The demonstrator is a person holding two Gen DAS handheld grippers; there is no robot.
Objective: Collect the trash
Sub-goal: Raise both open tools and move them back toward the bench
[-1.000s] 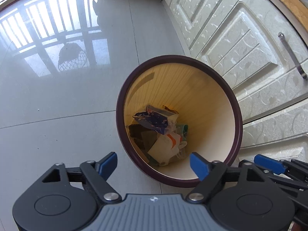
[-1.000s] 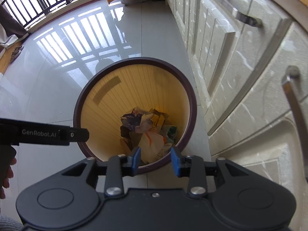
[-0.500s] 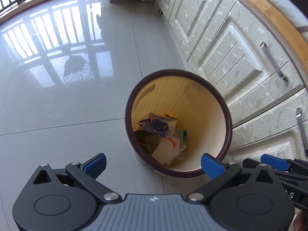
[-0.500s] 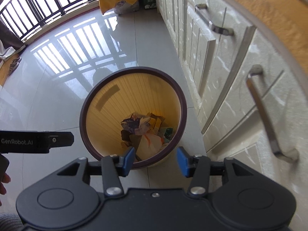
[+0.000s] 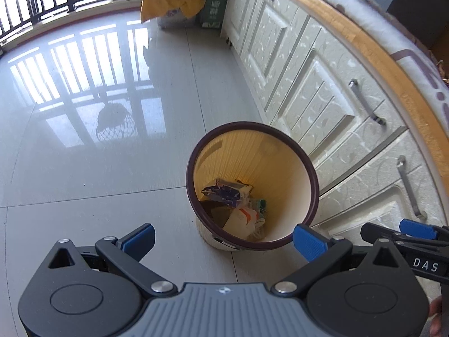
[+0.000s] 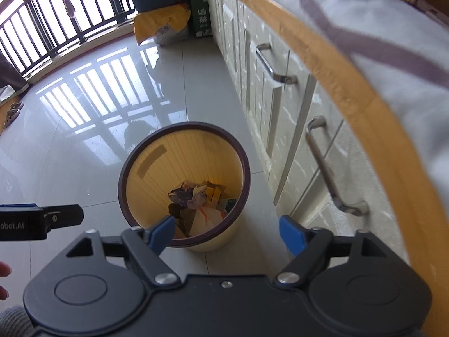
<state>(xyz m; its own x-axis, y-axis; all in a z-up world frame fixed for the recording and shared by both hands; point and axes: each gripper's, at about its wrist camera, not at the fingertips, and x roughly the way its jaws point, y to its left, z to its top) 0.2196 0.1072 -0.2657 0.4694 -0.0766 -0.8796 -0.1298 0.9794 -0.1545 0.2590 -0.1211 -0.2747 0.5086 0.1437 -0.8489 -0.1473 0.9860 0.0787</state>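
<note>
Trash lies in a crumpled heap at the bottom of one round bin, cream-yellow inside with a dark maroon rim, standing on the glossy grey tiled floor just beside a run of white cabinets. In the left wrist view the heap shows one purple-and-white wrapper on top, one white piece with orange marks below it, and something green at the right edge; the rest is too jumbled to count. The left gripper hangs above the floor in front of the bin, its two blue-padded fingers spread wide with nothing between them. Two metal handles show on the nearer cabinet fronts, and farther off one yellow cloth covers a bundle next to one green box. At the right edge the right gripper's blue tip pokes in. In the right wrist view the right gripper also stands parted and empty, its left pad over the near rim of the same bin, with the trash visible past it. Two handles appear clearly here on the cabinets, under one wooden counter edge draped with a white cloth. The left gripper's black finger enters from the left.
</note>
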